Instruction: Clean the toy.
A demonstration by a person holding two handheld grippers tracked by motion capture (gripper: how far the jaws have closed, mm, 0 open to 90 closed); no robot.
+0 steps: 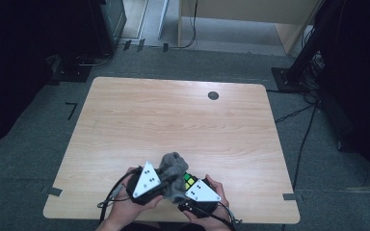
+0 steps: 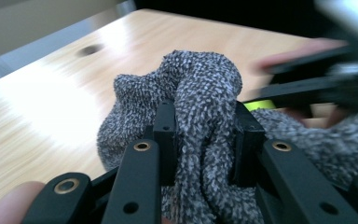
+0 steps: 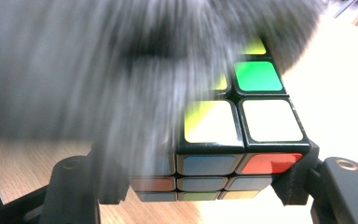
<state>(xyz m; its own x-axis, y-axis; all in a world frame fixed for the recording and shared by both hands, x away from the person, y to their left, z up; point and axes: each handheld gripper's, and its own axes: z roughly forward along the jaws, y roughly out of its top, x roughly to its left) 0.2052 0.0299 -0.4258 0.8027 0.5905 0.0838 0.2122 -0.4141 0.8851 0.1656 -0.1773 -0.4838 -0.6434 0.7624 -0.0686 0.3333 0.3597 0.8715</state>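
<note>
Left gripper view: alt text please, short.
The left gripper has its two black jaws shut on a bunched grey knitted cloth above a light wooden table. The right gripper shows blurred at upper right.

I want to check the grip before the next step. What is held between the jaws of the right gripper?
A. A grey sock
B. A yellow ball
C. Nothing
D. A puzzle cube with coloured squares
D: in the right gripper view the puzzle cube sits clamped between the two black jaws of the right gripper, while the grey cloth is pinched by the left gripper.
</note>
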